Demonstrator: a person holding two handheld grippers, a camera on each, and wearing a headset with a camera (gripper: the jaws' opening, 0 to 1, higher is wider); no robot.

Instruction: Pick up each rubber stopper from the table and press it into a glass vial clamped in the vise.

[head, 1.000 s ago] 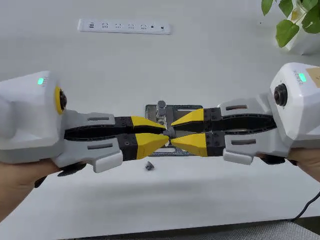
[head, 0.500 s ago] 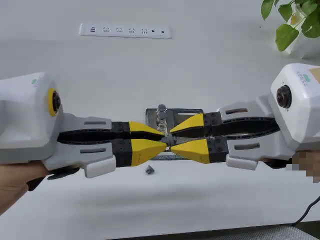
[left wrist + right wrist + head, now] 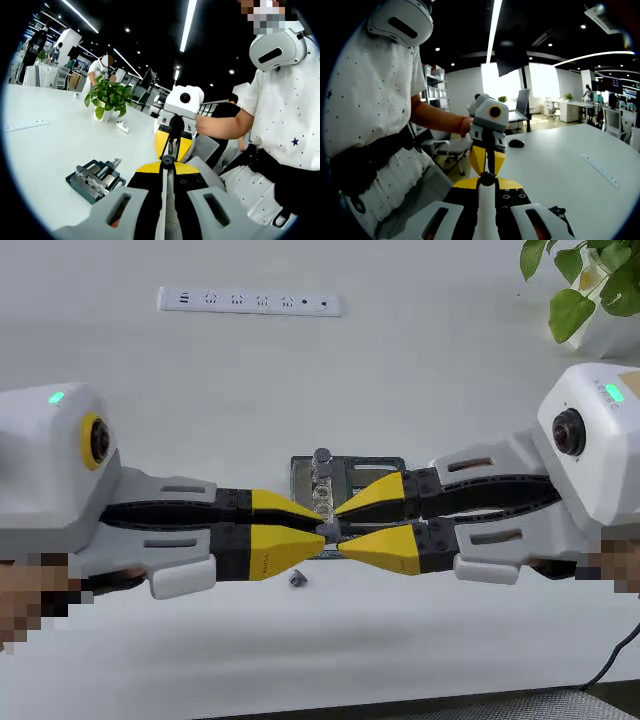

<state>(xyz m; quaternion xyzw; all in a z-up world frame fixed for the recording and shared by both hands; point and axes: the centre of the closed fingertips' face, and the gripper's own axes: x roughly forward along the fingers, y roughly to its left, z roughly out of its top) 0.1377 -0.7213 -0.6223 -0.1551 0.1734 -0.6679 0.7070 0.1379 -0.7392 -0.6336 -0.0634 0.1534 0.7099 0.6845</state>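
Left gripper (image 3: 322, 530) and right gripper (image 3: 345, 532) meet tip to tip, and each has its yellow jaws drawn in to a point on the same small dark rubber stopper (image 3: 334, 530). Neither pair is spread. The jaws taper together from the black bodies, and the only gap at the tips is the one the stopper fills.

The left gripper view looks along nearly shut jaws to the stopper (image 3: 167, 161) at their end, with the right gripper (image 3: 172, 150) head-on just past it. The right gripper view matches: the stopper (image 3: 487, 178) sits at its own jaw tips and the left gripper (image 3: 487, 167) faces it.

In the head view the pinched stopper lies over the near edge of the vise (image 3: 372, 468). The left gripper view shows the vise (image 3: 95, 179) lower and off to one side of the jaws, apart from them. Glass vials (image 3: 322, 492) stand upright in the vise, just beyond the meeting tips.

A second stopper (image 3: 297, 579) lies loose on the white table (image 3: 330, 650), on the near side of the vise and clear of both grippers. Well beyond the vise, a white power strip (image 3: 250, 302) lies flat. A leafy plant (image 3: 580, 285) stands far off to the vise's right.
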